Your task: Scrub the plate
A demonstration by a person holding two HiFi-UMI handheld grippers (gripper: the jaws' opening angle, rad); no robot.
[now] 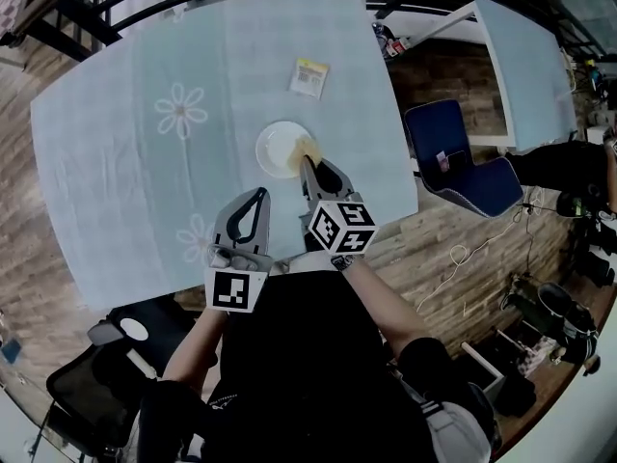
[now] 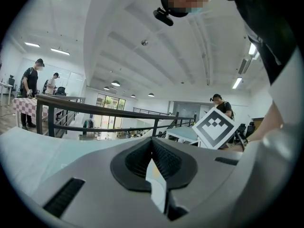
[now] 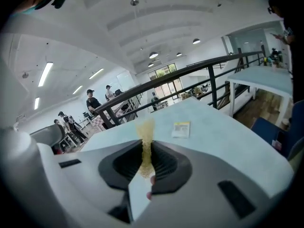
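As sponge juts along jaws, plate flat

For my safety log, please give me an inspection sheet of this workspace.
Surface: table, pale blue cloth with flower prints.
Job's things: white plate near the middle; yellow sponge over its right part.
Clutter: one small packet beyond the plate.
Grippers: right gripper shut on sponge; left gripper shut, empty, short of the plate.
Cables: white cord on the floor, at right.
Surroundings: blue chair, second table, railing, wooden floor.
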